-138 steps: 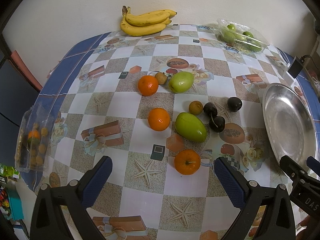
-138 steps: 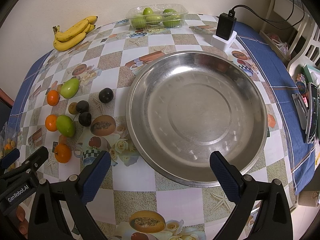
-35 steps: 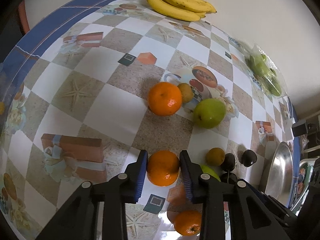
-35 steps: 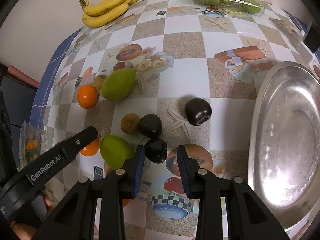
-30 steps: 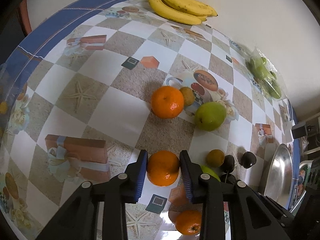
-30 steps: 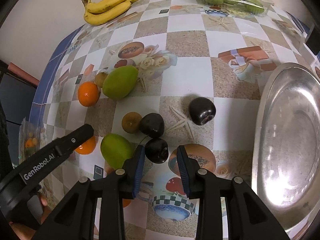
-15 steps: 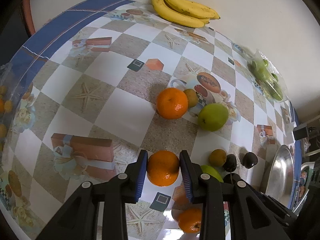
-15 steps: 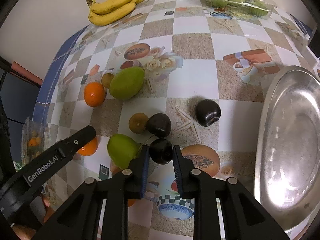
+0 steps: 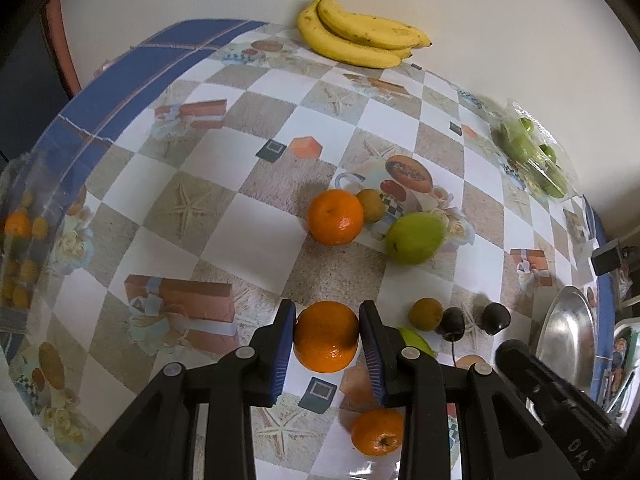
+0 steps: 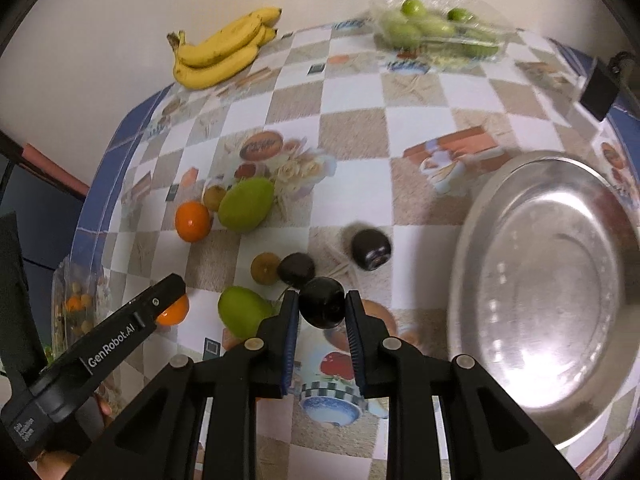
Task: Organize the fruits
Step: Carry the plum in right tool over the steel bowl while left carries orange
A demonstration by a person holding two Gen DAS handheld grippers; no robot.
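- Your left gripper (image 9: 327,338) is clamped on an orange (image 9: 326,336), pinched across its middle so it can't roll out.
- Your right gripper (image 10: 322,312) is clamped on a dark plum (image 10: 322,307), apparently just off the counter (image 10: 352,128).
- The steel bowl (image 10: 560,280), empty on your right, looks like their destination.

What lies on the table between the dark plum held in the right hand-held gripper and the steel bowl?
Nothing: in the right wrist view, only bare printed tablecloth separates the plum from the bowl. Another plum sits farther back.
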